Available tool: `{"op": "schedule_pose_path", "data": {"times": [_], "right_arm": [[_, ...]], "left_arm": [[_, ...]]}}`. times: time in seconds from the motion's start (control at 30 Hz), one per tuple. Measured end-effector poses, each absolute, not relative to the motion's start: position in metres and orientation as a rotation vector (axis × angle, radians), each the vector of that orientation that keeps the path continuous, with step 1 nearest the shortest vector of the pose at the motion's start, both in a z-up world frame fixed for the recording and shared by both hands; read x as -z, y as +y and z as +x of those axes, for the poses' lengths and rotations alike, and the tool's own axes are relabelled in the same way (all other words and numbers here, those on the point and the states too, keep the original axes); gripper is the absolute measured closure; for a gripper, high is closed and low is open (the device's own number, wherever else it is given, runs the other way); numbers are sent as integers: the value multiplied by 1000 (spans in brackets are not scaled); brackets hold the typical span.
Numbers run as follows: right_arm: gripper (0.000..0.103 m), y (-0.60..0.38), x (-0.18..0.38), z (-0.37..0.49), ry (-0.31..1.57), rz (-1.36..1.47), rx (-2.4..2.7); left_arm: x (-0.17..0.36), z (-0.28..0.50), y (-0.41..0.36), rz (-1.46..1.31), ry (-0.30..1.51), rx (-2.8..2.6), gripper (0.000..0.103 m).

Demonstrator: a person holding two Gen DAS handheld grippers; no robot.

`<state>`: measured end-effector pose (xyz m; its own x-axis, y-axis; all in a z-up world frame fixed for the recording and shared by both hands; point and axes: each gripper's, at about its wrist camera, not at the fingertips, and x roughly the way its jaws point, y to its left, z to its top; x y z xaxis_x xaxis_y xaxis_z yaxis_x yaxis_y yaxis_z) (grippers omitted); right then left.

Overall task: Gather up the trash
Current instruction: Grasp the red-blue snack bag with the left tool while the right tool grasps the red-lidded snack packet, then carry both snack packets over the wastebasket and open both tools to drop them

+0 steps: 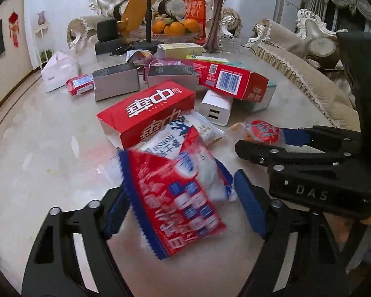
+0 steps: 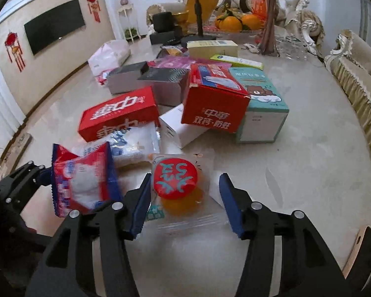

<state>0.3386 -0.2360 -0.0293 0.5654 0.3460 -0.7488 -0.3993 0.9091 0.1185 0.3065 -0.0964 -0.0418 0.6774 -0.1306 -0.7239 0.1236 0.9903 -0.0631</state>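
Jaws first: the left gripper (image 1: pixel 184 205) is clamped on a red, white and blue wrapper (image 1: pixel 175 203), one blue pad on each zigzag end. So its long axis runs pad to pad, straight across the jaws. The right wrist view shows what the left one can't: the wrapper stands up on its edge, off the surface (image 1: pixel 49 153).

On the right gripper (image 2: pixel 186 205) the jaws are parted around a clear zip bag (image 2: pixel 183 212) lying flat. The left pad sits right at the bag's edge, with a strip of clear film before the right pad, so no squeeze as far as I can see. Its long axis runs away from the jaws, zip strip nearest, round red label (image 2: pixel 175 179) further out. From the left wrist view you get that gripper side-on, bag poking out past its tips.

Just beyond the left jaws there's a white and blue pouch (image 1: pixel 160 143), then a red carton (image 1: pixel 146 113) lying across. Right of that is a white box with two slots (image 1: pixel 216 110), and behind it a second red carton (image 1: pixel 232 79) propped on a teal box (image 2: pixel 259 104); its barcode only shows from the left wrist, the bear print on the teal box only from the right. Further out are two grey boxes (image 1: pixel 116 84), then oranges (image 1: pixel 175 27) at the far end. A wall TV (image 2: pixel 54 28) only shows in the right view.
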Motion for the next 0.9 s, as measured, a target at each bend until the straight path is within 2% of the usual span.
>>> {"op": "schedule_pose_path", "data": {"times": [0.1, 0.27, 0.63, 0.9], "right_arm": [[58, -240, 28, 339, 861, -31, -446], [65, -242, 27, 332, 850, -17, -419], [67, -251, 7, 297, 761, 31, -405], [68, -252, -28, 233, 662, 69, -461]], "left_arm": [[43, 308, -94, 11, 807, 139, 49], [42, 308, -79, -37, 799, 163, 58], [29, 270, -52, -81, 747, 266, 60], [-18, 210, -25, -107, 658, 357, 60]]}}
